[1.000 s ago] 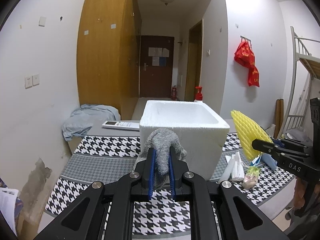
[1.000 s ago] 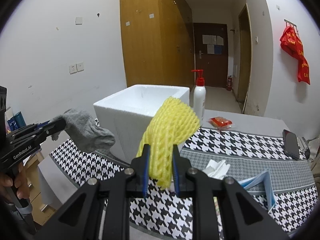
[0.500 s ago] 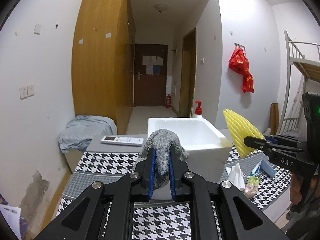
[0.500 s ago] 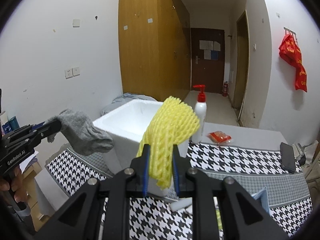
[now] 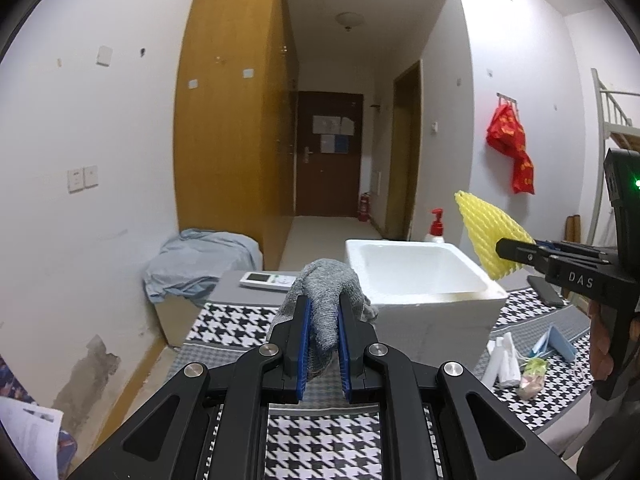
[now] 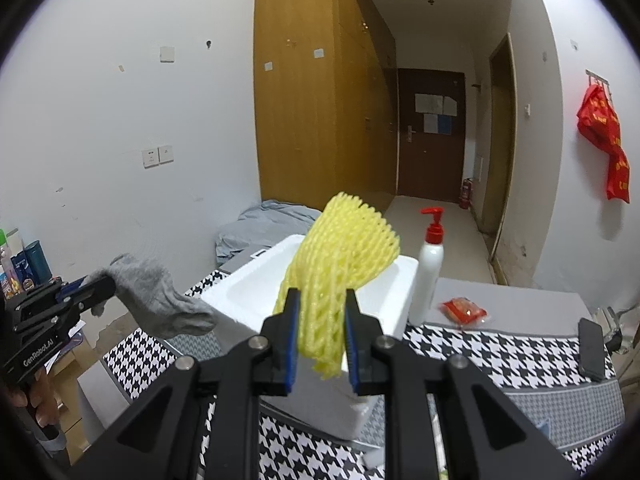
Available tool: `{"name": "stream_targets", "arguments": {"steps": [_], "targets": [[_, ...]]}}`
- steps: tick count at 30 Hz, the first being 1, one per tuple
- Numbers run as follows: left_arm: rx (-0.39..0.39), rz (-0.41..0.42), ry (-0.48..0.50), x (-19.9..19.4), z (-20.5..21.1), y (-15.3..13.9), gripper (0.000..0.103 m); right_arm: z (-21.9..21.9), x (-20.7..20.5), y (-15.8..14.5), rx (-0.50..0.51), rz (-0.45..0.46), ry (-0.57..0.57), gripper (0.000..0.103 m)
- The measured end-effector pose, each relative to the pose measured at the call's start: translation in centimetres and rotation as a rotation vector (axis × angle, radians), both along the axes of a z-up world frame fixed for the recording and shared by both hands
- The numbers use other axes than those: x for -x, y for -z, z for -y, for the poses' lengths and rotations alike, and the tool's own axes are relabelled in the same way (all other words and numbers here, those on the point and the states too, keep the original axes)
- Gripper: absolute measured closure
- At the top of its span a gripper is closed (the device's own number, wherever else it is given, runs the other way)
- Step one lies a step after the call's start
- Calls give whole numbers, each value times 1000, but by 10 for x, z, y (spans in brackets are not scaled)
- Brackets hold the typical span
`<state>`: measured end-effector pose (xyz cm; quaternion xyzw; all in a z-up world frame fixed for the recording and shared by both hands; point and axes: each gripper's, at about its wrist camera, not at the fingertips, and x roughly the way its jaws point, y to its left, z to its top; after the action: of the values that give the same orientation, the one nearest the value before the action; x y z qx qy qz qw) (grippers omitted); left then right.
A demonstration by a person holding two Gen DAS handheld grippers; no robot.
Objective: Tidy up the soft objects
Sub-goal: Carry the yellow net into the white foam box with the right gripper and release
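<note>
My left gripper (image 5: 323,312) is shut on a grey sock (image 5: 326,300), which droops over its blue pads in front of the white foam box (image 5: 424,280). In the right wrist view that sock (image 6: 156,300) hangs from the left gripper (image 6: 100,290) just left of the box (image 6: 256,300). My right gripper (image 6: 322,324) is shut on a yellow foam net (image 6: 344,256), held above the near side of the box. The left wrist view shows the net (image 5: 488,236) at the right, higher than the box rim, in the right gripper (image 5: 516,250).
The box stands on a table with a houndstooth cloth (image 6: 480,352). A white pump bottle (image 6: 430,268), a red packet (image 6: 464,310) and a dark phone (image 6: 591,346) lie behind and right. A remote (image 5: 268,280), white tissues (image 5: 502,362) and a blue mask (image 5: 560,344) are around the box.
Both grippers have risen with their loads; the box now sits lower in both views and its inside shows. Both grips are unchanged.
</note>
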<state>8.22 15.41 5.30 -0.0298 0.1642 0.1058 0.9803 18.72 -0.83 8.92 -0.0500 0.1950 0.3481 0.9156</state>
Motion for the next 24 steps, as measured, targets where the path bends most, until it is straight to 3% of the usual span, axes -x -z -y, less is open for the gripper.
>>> {"name": "stream_targets", "arguments": {"steps": [24], "targets": [[18, -16, -42, -2, -20, 4, 90, -46, -44, 11, 43, -84, -11, 79]]}}
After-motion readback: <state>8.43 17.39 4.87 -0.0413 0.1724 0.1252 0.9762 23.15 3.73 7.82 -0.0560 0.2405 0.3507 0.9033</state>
